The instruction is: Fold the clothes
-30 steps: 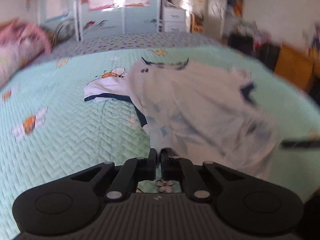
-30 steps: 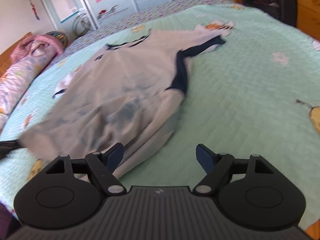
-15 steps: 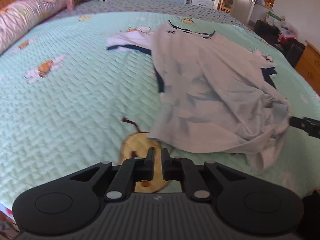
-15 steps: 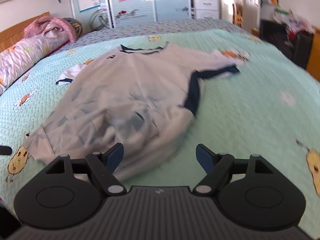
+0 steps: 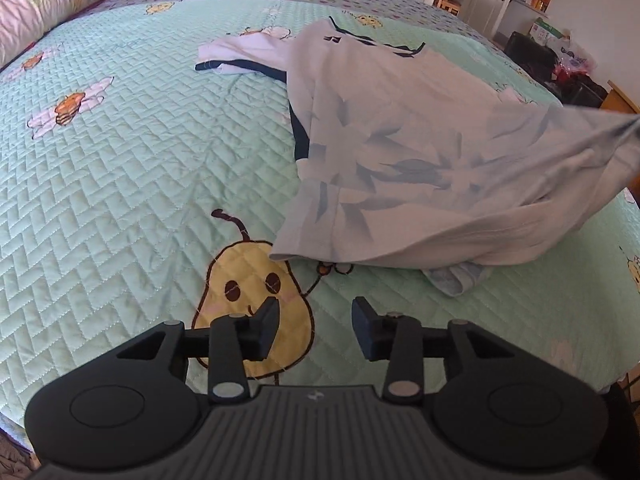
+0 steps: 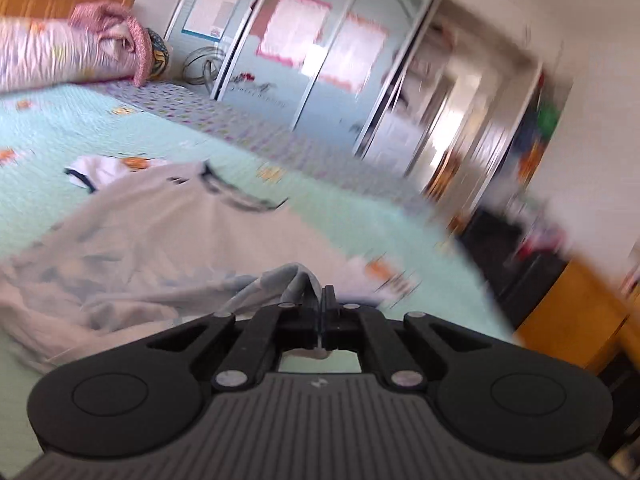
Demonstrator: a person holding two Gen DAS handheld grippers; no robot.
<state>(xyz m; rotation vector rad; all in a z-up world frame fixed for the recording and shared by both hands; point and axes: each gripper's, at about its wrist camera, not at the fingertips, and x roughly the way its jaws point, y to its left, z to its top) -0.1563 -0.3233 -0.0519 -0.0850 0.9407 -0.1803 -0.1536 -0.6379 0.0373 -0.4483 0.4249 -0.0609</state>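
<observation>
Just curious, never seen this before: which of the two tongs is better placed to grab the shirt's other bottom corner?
Left. Its opening tongs are empty, just short of the shirt corner; the right tongs already pinch the hem.

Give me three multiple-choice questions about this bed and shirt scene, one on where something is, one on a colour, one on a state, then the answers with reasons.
1. Where does the shirt lie?
A. on the quilt
B. on a chair
C. on the floor

2. What colour is the trim at the shirt's collar?
A. red
B. dark navy
C. yellow

3. How is the right gripper?
A. wide open, empty
B. shut on shirt fabric
C. out of view

Answers:
1. A, it spreads over the green quilt.
2. B, a dark navy band rims the neck.
3. B, its fingers meet with pale cloth bunched between them, while the left gripper is opening, empty, above the pear print.
</observation>
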